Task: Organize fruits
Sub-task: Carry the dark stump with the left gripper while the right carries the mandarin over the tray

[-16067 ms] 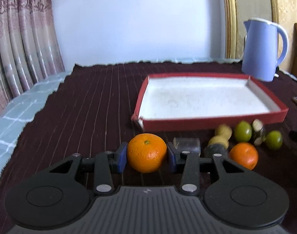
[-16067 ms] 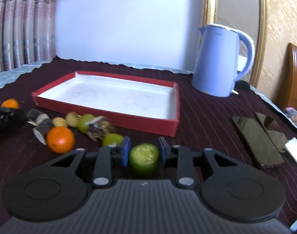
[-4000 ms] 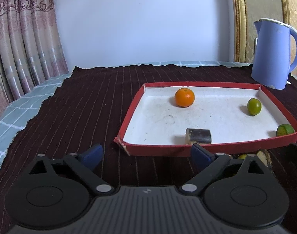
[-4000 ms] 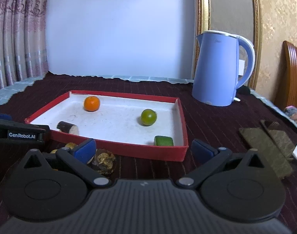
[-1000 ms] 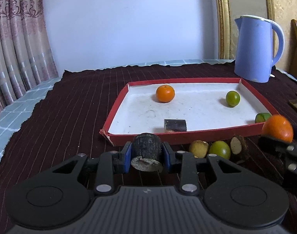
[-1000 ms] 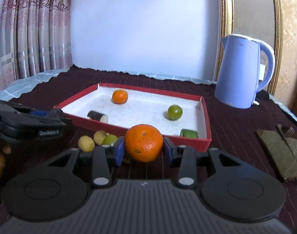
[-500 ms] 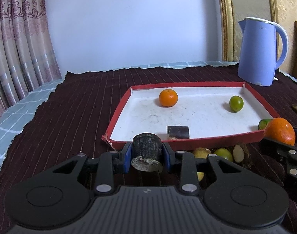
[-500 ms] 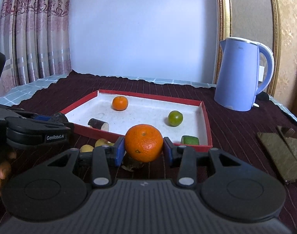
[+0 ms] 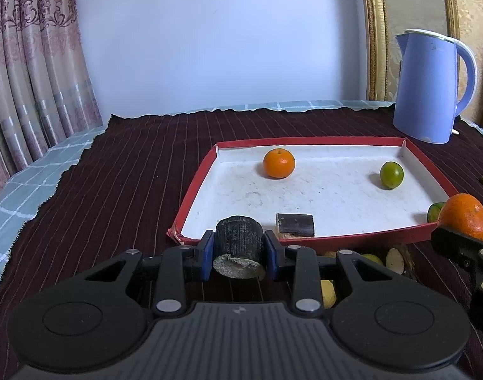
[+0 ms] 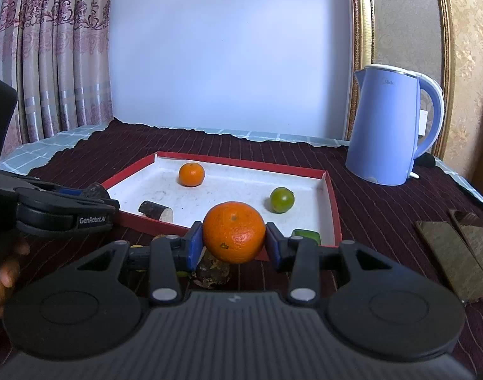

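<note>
Right now two pieces are held above the cloth at the near edge of the red tray [image 9: 190,198]. The left gripper [image 9: 238,251] has its blue pads clamped on a dark cut chunk [image 9: 238,247] with a pale cut face toward the camera. The right gripper [image 10: 233,242] has its pads pressed against an orange [image 10: 233,231], which in the left wrist view shows at 3 o'clock, over the tray's near right corner.

Inside the tray's white floor, a second orange [image 9: 278,167] sits at 12 o'clock from the chunk, near the far wall. A round green fruit [image 9: 391,175] lies at 2 o'clock, well apart from it. A short dark piece [image 9: 294,224] rests just inside the near wall, at 1 o'clock. A green cut piece [image 10: 306,236] sits in the near right corner.

Outside the tray, on the dark striped cloth [image 9: 114,183], several small yellowish and green fruits [image 9: 371,258] cluster just beside the near wall, partly hidden by the left gripper's arms.

Farther out, a blue kettle [image 9: 431,85] stands at 2 o'clock beyond the tray. Two dark flat slabs [image 10: 453,259] lie at 3 o'clock in the right wrist view. A curtain [image 9: 29,76] hangs at 10 o'clock.
</note>
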The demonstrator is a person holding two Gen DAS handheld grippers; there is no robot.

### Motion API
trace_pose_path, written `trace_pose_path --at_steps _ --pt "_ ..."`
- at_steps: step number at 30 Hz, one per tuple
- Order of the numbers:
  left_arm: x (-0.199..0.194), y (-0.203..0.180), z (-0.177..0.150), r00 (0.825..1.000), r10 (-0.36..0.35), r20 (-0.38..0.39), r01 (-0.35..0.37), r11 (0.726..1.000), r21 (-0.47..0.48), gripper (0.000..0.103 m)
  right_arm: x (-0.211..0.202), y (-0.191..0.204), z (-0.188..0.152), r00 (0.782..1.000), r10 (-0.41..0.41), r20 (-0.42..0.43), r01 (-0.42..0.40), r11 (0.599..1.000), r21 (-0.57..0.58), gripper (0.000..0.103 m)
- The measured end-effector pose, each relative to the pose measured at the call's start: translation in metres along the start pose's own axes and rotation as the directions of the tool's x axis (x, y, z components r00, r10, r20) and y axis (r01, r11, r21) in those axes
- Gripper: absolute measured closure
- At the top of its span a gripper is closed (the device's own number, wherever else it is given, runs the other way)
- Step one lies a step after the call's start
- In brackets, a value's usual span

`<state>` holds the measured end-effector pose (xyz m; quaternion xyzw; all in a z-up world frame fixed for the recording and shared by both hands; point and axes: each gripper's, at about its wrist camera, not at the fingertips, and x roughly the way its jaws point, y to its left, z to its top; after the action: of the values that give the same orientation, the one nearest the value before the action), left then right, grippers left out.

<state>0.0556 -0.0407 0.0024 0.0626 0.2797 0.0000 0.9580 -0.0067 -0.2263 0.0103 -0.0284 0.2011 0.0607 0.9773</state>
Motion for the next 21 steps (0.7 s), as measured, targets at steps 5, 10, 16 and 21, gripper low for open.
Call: trace_pose_path --at_steps 5,10,16,21 --pt "0.004 -0.001 0.003 1.000 0.004 -0.003 -0.004 1.000 0.005 0.071 0.003 -0.001 0.002 1.000 -0.002 -0.002 0.002 1.000 0.003 0.064" --pt "0.008 -0.002 0.006 1.000 0.004 -0.017 -0.004 1.000 -0.001 0.071 0.007 -0.003 0.004 1.000 -0.006 -0.006 0.006 1.000 0.006 0.064" --pt "0.011 -0.004 0.010 1.000 0.006 -0.021 -0.006 1.000 0.003 0.071 0.011 -0.005 0.008 1.000 -0.009 -0.007 0.009 1.000 0.007 0.064" --pt "0.015 -0.008 0.017 1.000 0.011 -0.021 -0.010 1.000 0.020 0.071 0.015 -0.006 0.011 1.000 -0.010 -0.005 0.010 1.000 0.009 0.064"
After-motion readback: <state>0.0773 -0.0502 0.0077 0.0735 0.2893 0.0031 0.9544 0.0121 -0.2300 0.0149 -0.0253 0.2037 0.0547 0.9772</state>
